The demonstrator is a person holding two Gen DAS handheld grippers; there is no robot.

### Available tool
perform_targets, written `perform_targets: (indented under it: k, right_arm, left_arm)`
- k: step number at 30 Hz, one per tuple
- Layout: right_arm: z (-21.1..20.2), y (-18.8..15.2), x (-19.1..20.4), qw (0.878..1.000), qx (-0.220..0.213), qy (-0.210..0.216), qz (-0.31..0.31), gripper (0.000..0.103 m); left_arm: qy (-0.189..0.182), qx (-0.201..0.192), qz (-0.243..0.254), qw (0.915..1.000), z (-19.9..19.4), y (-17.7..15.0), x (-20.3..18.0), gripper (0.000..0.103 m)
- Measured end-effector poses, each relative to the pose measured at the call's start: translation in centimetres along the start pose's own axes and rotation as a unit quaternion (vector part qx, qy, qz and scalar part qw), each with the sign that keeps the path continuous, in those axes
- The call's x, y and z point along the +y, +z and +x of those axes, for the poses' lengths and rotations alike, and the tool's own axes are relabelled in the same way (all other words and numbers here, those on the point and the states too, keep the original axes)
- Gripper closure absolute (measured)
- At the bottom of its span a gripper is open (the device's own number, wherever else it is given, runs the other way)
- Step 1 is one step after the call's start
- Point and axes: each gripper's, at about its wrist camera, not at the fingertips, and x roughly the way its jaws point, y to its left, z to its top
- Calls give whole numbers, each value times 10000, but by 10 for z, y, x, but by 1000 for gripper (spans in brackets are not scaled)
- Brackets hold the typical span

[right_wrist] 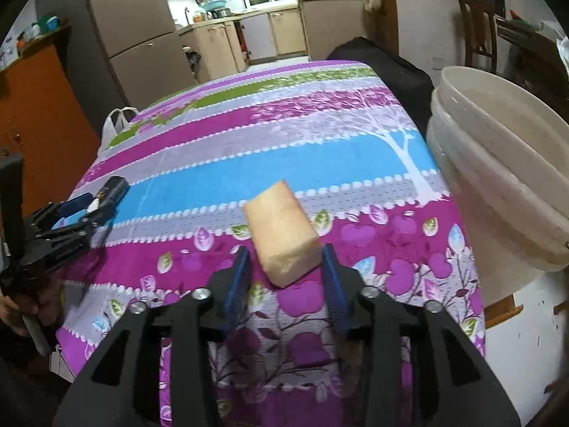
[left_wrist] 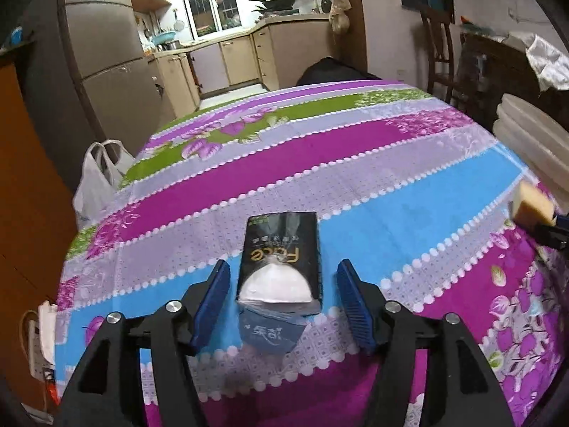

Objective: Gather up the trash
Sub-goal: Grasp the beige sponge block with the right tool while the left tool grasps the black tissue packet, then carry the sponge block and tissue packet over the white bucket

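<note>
A black tissue pack (left_wrist: 281,252) marked "Face", with white tissue showing at its near end, lies on the striped cloth. My left gripper (left_wrist: 281,274) is open, one blue pad on each side of the pack, not touching it. The pack also shows in the right wrist view (right_wrist: 112,190), with the left gripper (right_wrist: 80,211) around it. My right gripper (right_wrist: 284,259) is shut on a yellow sponge (right_wrist: 282,235) and holds it above the cloth. The sponge shows at the right edge of the left wrist view (left_wrist: 533,206).
A white plastic bucket (right_wrist: 498,163) stands off the table's right side, also in the left wrist view (left_wrist: 533,135). A white plastic bag (left_wrist: 99,178) hangs at the table's far left. A dark bag (right_wrist: 391,64) lies beyond the far edge. Kitchen cabinets stand behind.
</note>
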Motion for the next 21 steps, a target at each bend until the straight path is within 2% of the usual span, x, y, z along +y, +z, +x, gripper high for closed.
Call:
perform_targets:
  k: [1,2,3,8,12,14,18,19,21]
  right_arm:
    - [-3,-1,1,9999,-81,2,-66,53]
    - [-5,-1,1,9998,-124,-34,-160,48]
    - [-6,-1,1,9995,-145,-76,-287,42]
    - [1,6,1,9938,-23,-180,-1099,40]
    - [11,15,-6,9924,108,-13,-1230,40]
    - [15,16,-8,9924,150,159,-1212,43]
    - [17,14,-7,9914,167,290,-1263,64]
    - [17,13,-7,9917,151,273,-1245,68]
    - [16,12,-6,9920,137,267,-1224,69]
  left_arm:
    - [-21,-52,11,10000,-1,0,-1,34]
    - [6,-107,18,9999,-4,0,-1,25]
    - [24,-155,12,9999,-4,1,-3,24]
    - [-97,-161,-169,9997,-8,0,7,24]
    - [-94,-7,-208,9997,-2,1,8,24]
    - [-20,74,-207,9998,2,1,7,29]
    - [-94,159,-312,9993,6,1,9,48]
    - [-134,156,-324,9993,6,1,8,50]
    - [-146,133,-284,9994,5,0,6,57]
